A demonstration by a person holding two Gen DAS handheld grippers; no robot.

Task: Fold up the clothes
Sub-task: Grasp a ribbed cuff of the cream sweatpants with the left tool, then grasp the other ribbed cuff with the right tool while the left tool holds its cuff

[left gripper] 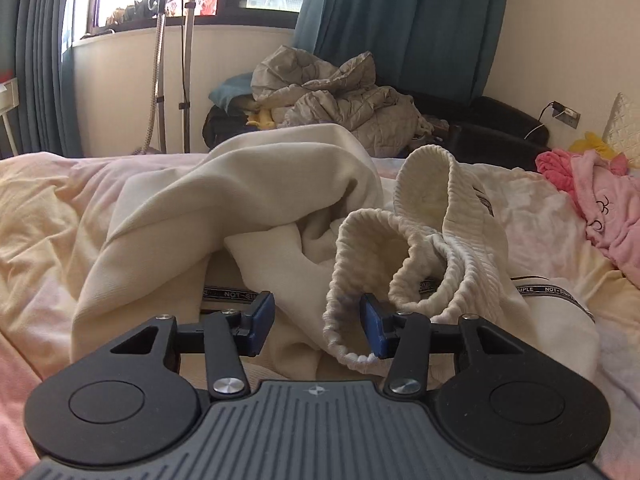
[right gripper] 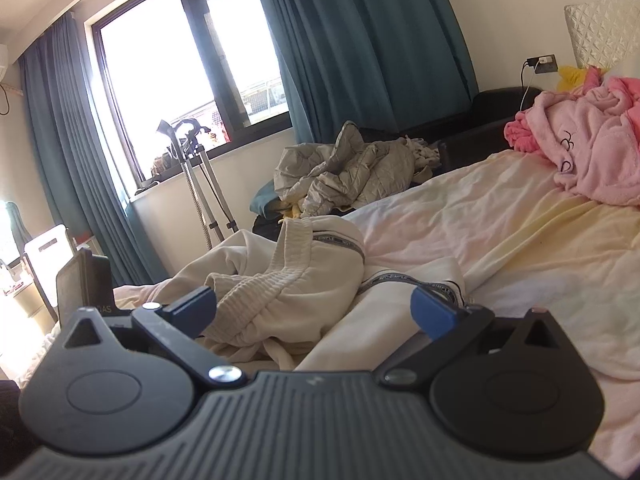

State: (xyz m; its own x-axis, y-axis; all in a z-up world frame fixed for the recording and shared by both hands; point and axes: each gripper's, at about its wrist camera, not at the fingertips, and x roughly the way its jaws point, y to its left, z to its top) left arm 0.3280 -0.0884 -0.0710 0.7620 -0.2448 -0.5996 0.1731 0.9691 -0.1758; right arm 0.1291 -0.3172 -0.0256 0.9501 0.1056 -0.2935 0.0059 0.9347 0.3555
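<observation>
A wide bed [left gripper: 48,216] with a rumpled cream and pale pink sheet fills the lower half of both views. Behind it are teal curtains [right gripper: 360,52] beside a bright window [right gripper: 160,60], and below the window a heap of grey quilted bedding [left gripper: 340,96] lies on dark furniture. Two metal stands [left gripper: 186,60] rise near the sill.

The cream sweatpants [left gripper: 192,208] lie crumpled in the middle of the bed, their ribbed waistband [left gripper: 432,240] bunched and standing up in loops, with a printed drawstring tape [left gripper: 556,292] trailing over the fabric. A pink fleece garment [right gripper: 592,148] is piled well apart from them near the quilted headboard [right gripper: 600,32].

The left gripper [left gripper: 318,326] hangs low over the sweatpants with its jaws moderately apart; its right blue pad [left gripper: 374,332] sits just at a fold of the waistband, possibly touching it, though the angle makes that hard to tell. The right gripper [right gripper: 316,312] has its jaws spread wide, the crumpled waistband and tape lying between and just beyond them, nothing held.
</observation>
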